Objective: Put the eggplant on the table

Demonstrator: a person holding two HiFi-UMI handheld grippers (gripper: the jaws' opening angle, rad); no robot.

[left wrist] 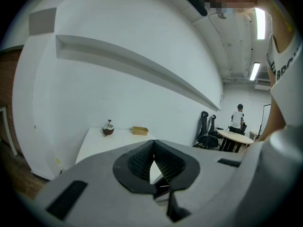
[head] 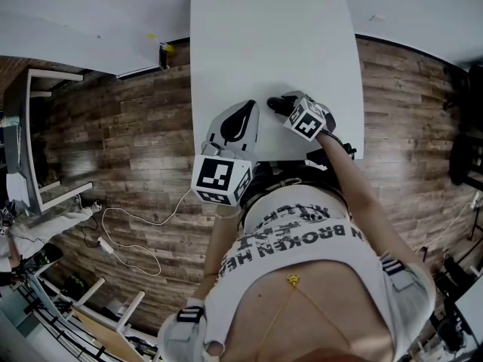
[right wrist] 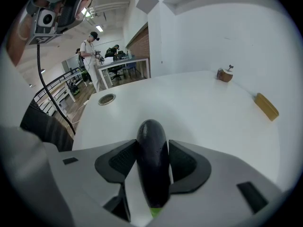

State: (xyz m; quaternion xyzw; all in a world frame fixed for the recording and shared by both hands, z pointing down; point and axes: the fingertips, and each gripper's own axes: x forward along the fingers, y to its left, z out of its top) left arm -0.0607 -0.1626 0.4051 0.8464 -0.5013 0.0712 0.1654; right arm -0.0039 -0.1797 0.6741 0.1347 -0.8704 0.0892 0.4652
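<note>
Floor: brown wood-plank floor [head: 121, 127], on both sides of the table.
Table: long white table [head: 272, 44], running from the person towards 12 o'clock; top mostly bare.
Person: stands at the table's 6 o'clock end in a white printed shirt [head: 302, 240], one gripper in each hand.
Left gripper: grey two-jaw left gripper [left wrist: 152, 145], over the near edge of the table at about 7 o'clock. Black ribbed pads meet at the tips; nothing between them.
Right gripper: grey two-jaw right gripper [right wrist: 152, 148], just at 3 o'clock of the left one, tilted down at the tabletop. Jaws stand wide, each pad pressed on a flank of the eggplant.
Eggplant: dark purple glossy eggplant [right wrist: 152, 160], lengthwise between the right jaws, rounded end out past the tips towards 12 o'clock, green stem end at 6 o'clock. Over the table's near end; contact with the top cannot be made out.
Tray: small yellow rectangular tray [right wrist: 266, 106], far end, about 1 o'clock.
Bowl: small brown round bowl with a stalk [right wrist: 224, 74], far end, about 11 o'clock, well apart from the tray.
</note>
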